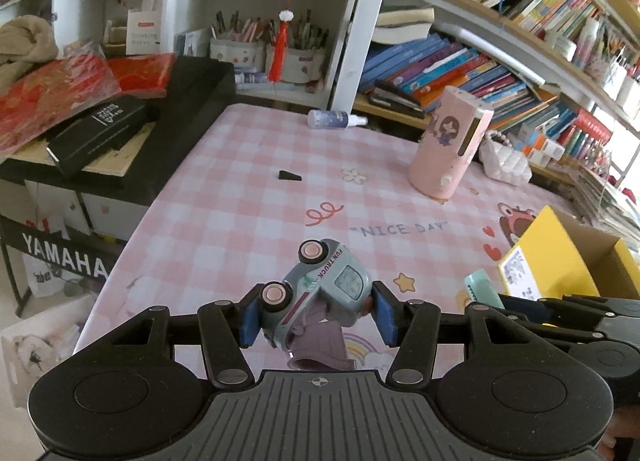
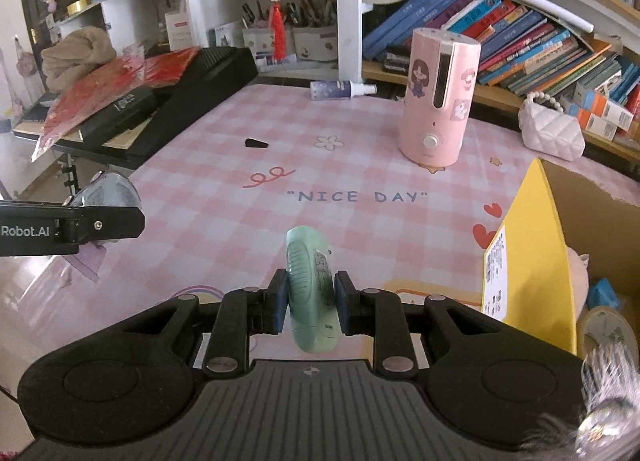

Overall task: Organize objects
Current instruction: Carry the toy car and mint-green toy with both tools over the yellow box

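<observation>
My left gripper (image 1: 316, 317) is shut on a pale blue toy truck (image 1: 320, 289) marked "FUN TRUCK". The truck is tipped on its side with its pink wheels up and to the left, held above the pink checked tablecloth (image 1: 248, 197). My right gripper (image 2: 310, 301) is shut on a mint green oval gadget (image 2: 310, 281), held on edge above the cloth. The yellow cardboard box (image 2: 532, 245) stands open to its right, with a tape roll (image 2: 604, 331) and soft toys inside. The left gripper and truck show at the left edge of the right wrist view (image 2: 100, 217).
A pink humidifier (image 2: 436, 97) stands at the back right of the table. A spray bottle (image 2: 340, 89) lies at the far edge and a small black wedge (image 2: 256, 143) lies mid-table. A black keyboard with red packets (image 1: 80, 109) is to the left. Bookshelves stand behind.
</observation>
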